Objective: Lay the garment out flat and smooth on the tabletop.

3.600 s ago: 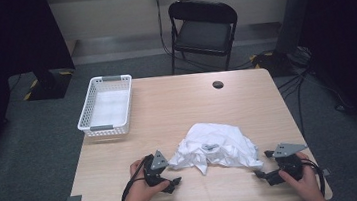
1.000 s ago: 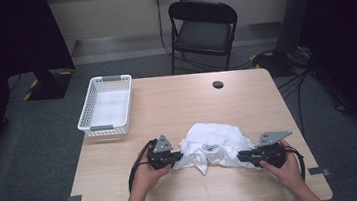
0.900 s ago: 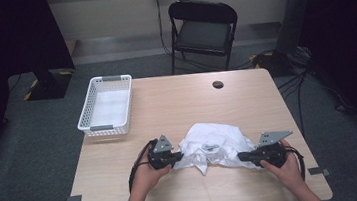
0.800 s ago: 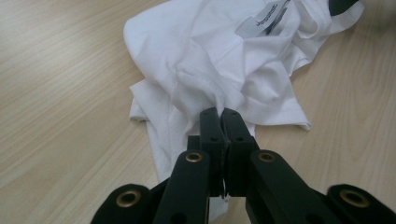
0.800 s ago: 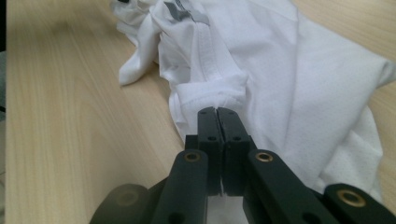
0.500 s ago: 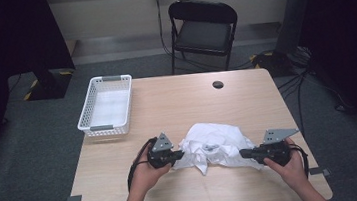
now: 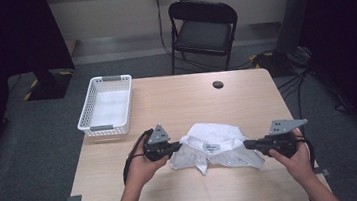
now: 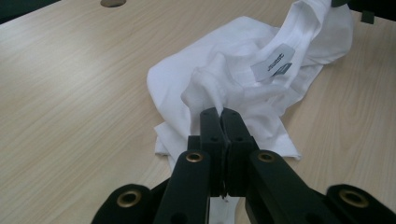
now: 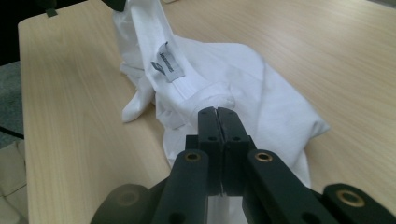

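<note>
White shirt [image 7: 216,146] crumpled on the near half of the desk [image 7: 187,104], between the two claws. From the high view: left claw [image 7: 175,146] at the shirt's left edge, right claw [image 7: 249,144] at its right edge, each in a hand [image 7: 143,167], cables trailing back toward the desk's near edge; white basket [image 7: 106,105] well apart on the far left, a round hole [image 7: 218,84] in the desktop near the far edge, a black folding chair [image 7: 201,27] beyond. Grip itself too small to judge from up there. From the left gripper view: left claw [image 8: 219,114] pressed together, pinching a gathered fold of shirt [image 8: 243,79], cloth pulled up into a small peak at the tips; neck label [image 8: 274,63] facing up beyond it, collar seam curving round it. From the right gripper view: right claw [image 9: 218,113] likewise closed, pinching the cloth near the collar, shirt [image 9: 224,79] spreading out beyond; same label [image 9: 166,63] seen from the other side, and a strip of shirt rising to a dark tip at the top left. Basket and chair visible from the high view alone; label legible as a tag from the gripper views alone.
</note>
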`<state>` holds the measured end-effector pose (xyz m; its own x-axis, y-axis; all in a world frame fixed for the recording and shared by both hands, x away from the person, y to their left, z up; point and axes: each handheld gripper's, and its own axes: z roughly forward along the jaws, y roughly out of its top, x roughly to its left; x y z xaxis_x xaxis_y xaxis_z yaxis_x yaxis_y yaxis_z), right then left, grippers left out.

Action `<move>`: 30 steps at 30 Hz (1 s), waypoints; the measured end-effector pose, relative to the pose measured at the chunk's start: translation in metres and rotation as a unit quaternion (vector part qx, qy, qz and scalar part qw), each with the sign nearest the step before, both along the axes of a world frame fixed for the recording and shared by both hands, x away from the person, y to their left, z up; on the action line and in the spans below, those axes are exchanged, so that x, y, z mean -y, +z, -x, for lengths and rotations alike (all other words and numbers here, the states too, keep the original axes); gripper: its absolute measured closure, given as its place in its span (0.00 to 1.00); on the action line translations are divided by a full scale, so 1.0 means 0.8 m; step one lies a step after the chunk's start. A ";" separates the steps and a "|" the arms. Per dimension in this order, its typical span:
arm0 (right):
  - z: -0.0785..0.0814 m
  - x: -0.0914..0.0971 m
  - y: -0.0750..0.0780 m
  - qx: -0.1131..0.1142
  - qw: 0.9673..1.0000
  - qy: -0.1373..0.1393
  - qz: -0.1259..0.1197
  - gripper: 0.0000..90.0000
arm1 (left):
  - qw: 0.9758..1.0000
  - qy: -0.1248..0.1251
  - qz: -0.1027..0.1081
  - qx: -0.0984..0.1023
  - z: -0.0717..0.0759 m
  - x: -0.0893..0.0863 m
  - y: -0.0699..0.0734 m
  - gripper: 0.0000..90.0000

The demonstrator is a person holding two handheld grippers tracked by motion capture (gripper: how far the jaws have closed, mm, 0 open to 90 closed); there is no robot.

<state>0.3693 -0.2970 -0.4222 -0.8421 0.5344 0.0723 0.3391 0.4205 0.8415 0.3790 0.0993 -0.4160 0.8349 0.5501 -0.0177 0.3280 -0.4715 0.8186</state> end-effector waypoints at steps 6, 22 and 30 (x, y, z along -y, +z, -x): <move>-0.008 0.003 0.020 0.011 1.000 -0.003 -0.002 0.99 | 1.000 0.008 -0.001 0.004 -0.008 -0.001 0.012 0.99; -0.044 0.015 0.046 0.011 1.000 -0.021 -0.020 0.99 | 1.000 0.020 0.008 0.016 -0.033 -0.005 0.037 0.99; -0.061 0.016 0.063 0.013 0.999 -0.028 -0.024 0.99 | 1.000 0.014 0.003 0.019 -0.051 0.000 0.054 0.99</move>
<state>0.4177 -0.3102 -0.3717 -0.8134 0.5765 0.0780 0.3389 0.3607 0.8689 0.4198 0.0992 -0.3730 0.8194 0.5731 0.0104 0.3091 -0.4570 0.8340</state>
